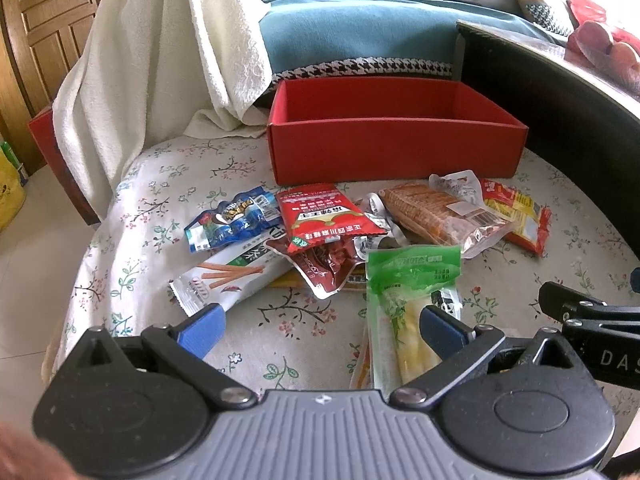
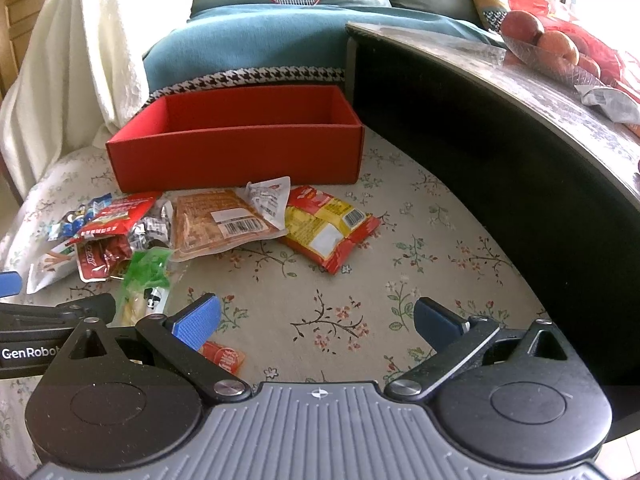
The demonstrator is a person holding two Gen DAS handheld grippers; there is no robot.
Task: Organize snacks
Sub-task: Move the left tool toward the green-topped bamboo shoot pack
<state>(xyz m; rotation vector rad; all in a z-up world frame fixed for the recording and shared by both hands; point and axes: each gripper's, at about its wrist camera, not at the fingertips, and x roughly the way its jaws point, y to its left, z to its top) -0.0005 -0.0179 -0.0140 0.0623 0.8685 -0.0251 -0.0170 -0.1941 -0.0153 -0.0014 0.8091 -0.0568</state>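
Note:
A pile of snack packs lies on a floral cloth in front of an empty red box (image 1: 394,148) (image 2: 240,152). It includes a blue pack (image 1: 230,224), a red pack (image 1: 324,214), a white stick-snack pack (image 1: 232,276), a clear pack of brown slices (image 1: 436,214) (image 2: 218,220), a yellow-red pack (image 1: 516,214) (image 2: 330,226) and a green-topped pack (image 1: 408,300) (image 2: 144,276). My left gripper (image 1: 320,330) is open, its right pad over the green-topped pack. My right gripper (image 2: 316,320) is open above bare cloth, near a small orange-red pack (image 2: 224,356).
A dark curved table (image 2: 500,140) with a bowl of fruit (image 2: 548,44) rises on the right. A white towel (image 1: 160,52) hangs over a seat at the left, and a teal-covered sofa (image 1: 360,32) sits behind the box. The floral surface (image 2: 400,240) drops off at the left.

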